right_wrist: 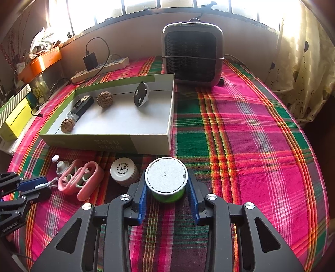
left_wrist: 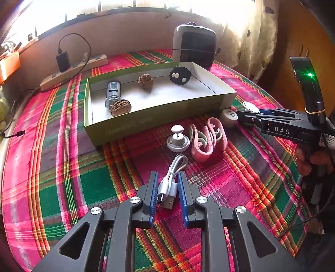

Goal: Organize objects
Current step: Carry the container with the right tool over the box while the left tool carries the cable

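Nearest, the left gripper (left_wrist: 167, 184) pinches a white cable (left_wrist: 170, 184) – right gripper (right_wrist: 166, 185) clamps a green tub (right_wrist: 166, 189) – both before the box (right_wrist: 108, 144).

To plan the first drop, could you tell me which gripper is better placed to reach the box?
Probably the right gripper: it grips the green tin just before the box; the left gripper, on the white cable, sits farther back.

A lived-in room of a home is shown: the table (right_wrist: 251, 129) is covered by a bright plaid cloth (right_wrist: 240, 159) and is set against a barred window (right_wrist: 146, 8) along its far edge. A spotted curtain (right_wrist: 303, 83) is hung at the far right corner. A small heater (right_wrist: 192, 54) and a power strip (right_wrist: 100, 70) with a charger (right_wrist: 90, 59) plugged in are kept along the far edge, and household clutter is piled at the far left corner.
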